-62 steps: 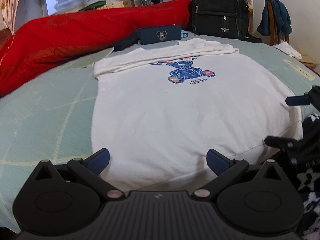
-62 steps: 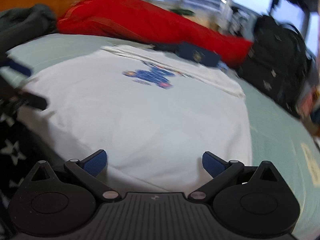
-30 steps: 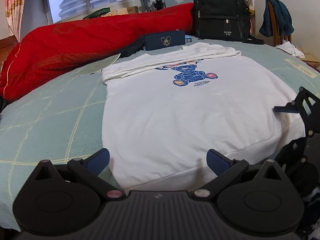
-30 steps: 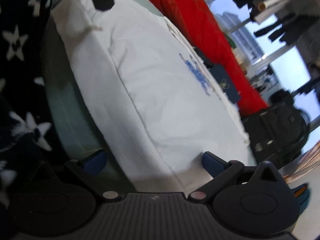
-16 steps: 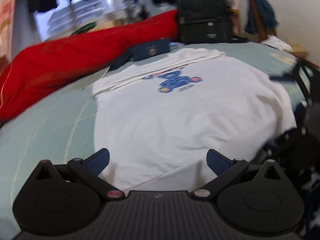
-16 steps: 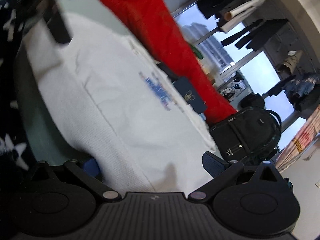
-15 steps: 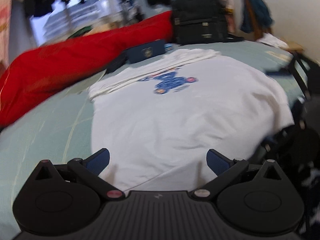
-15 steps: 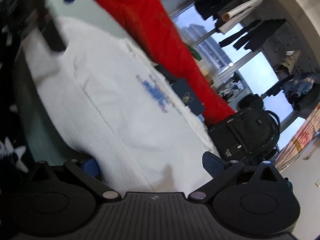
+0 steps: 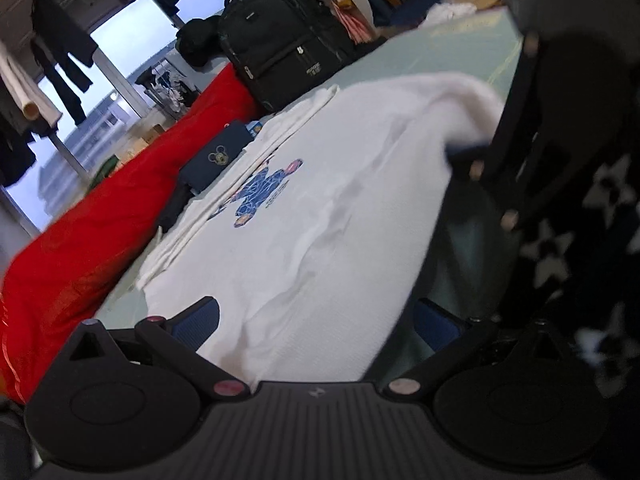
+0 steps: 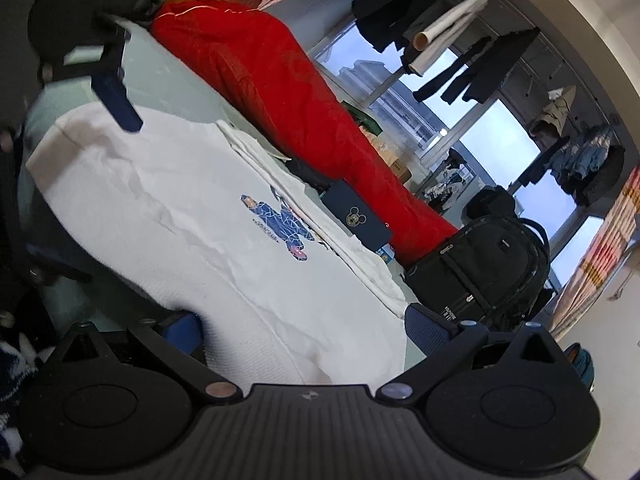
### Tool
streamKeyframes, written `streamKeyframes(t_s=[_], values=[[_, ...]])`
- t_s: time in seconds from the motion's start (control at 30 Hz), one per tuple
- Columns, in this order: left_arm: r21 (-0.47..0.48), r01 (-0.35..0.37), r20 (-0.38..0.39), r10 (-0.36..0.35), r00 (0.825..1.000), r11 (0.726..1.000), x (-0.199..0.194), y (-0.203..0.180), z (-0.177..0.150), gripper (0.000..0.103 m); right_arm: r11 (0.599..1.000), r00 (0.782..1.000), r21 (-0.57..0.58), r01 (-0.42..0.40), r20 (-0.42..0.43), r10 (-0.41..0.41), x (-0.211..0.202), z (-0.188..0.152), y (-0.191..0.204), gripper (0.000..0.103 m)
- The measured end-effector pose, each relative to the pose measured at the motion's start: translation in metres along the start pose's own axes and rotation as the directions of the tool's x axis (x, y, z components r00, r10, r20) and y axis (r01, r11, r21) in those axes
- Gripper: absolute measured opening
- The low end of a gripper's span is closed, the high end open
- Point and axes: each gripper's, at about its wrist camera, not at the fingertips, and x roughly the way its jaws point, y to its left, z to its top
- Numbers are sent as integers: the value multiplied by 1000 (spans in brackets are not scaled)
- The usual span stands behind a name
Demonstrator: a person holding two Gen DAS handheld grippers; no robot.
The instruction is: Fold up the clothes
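Both grippers have rolled hard since 0.5 s ago, each w/ jaws spread wide astride the hem: left gripper (image 9: 316,318), right gripper (image 10: 304,326). One white T-shirt (image 9: 320,216), blue bear print, lies wrinkled on the green bed (image 9: 452,40); long axis hem-to-collar toward 11 o'clock, near corner bunched at 2.

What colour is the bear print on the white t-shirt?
Mostly blue, with small orange-red patches: the bear print on the t-shirt shows best in the right wrist view.
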Motion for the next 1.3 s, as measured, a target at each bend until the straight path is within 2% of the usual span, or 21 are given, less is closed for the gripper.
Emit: streamKeyframes(t_s=[0.13, 0.3, 0.53, 0.67, 0.73, 0.9, 1.03, 1.13, 1.23, 1.3], values=[[-70, -87, 20, 88, 996, 994, 3, 14, 5, 102, 999, 1000, 34, -11, -3, 12, -1, 0, -4, 103], [-171, -115, 66, 128, 990, 979, -6, 38, 11, 102, 996, 998, 74, -55, -17, 57, 2, -2, -2, 103], [-184, -117, 86, 135, 987, 976, -15, 48, 21, 102, 992, 992, 41, -123, 4, 123, 12, 9, 17, 103], [-192, -111, 93, 131, 987, 975, -21, 50, 20, 102, 996, 996, -9, -84, -40, 84, 27, 8, 30, 103], [-192, -100, 95, 120, 988, 976, -22, 51, 18, 102, 999, 998, -30, -23, -60, 21, 31, 3, 32, 103], [-154, -47, 93, 61, 994, 987, -21, 43, 12, 102, 995, 995, 34, 99, -26, -98, 27, 4, 14, 103], [-73, 42, 144, -31, 989, 996, -18, 27, 11, 102, 988, 993, 100, 114, -6, -114, 24, 11, 1, 103], [-64, -54, 138, 63, 988, 996, -8, 23, 12, 102, 990, 995, 99, 104, -3, -104, 23, 11, 1, 103], [-70, -153, 112, 160, 981, 986, 0, 26, 12, 102, 991, 995, 96, 94, -2, -95, 23, 11, 1, 103], [-74, -181, 101, 188, 977, 981, -2, 31, 9, 102, 992, 996, 81, 92, -17, -91, 27, 7, 3, 103]])
